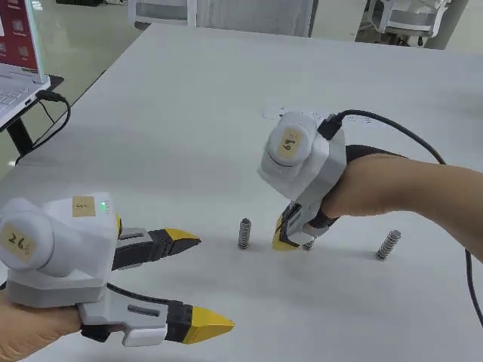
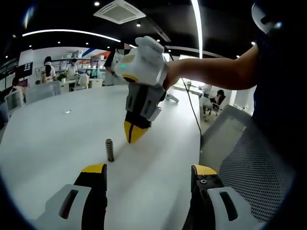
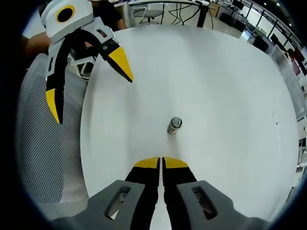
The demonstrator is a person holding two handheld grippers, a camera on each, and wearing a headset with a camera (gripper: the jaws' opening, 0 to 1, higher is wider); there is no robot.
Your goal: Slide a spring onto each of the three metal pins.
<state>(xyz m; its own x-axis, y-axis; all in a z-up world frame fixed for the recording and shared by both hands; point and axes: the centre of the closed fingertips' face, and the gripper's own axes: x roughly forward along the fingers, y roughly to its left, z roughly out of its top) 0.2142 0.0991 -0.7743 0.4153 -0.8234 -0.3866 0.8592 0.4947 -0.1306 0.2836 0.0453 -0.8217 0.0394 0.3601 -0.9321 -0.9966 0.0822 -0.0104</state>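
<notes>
landmark = upright spring (image 1: pixel 244 234), standing on the white table (image 1: pixel 189 113). Can't tell whether a pin is inside it.

right gripper (image 1: pixel 282 241):
- points steeply down, with its yellow tips at the table surface just right of the upright spring, not touching it
- jaws pressed together, only a hairline slit between them in the right gripper view, nothing visible in the grip
- in that view the upright spring (image 3: pixel 174 125) sits just ahead of the tips, seen from above

short coiled piece (image 1: pixel 308 244):
- just beyond the right gripper's tips, on the side away from the upright spring
- partly hidden, so can't tell if it touches the gripper or exactly what it is

left gripper (image 1: pixel 216 283):
- left of and nearer the person than the upright spring, apart from it, pointing roughly toward it
- jaws spread wide, holding nothing
- in the left gripper view the upright spring (image 2: pixel 110 150) is ahead of the fingers, closer to the left one
- in the same view the right gripper's tips come down just right of the upright spring

second spring (image 1: pixel 388 245): well right of the upright spring, past the right gripper, leaning rather than vertical, nothing touching it.

laptop (image 1: pixel 15 68) and black cable (image 1: pixel 56 113): far left of the upright spring, beyond the table edge.
</notes>
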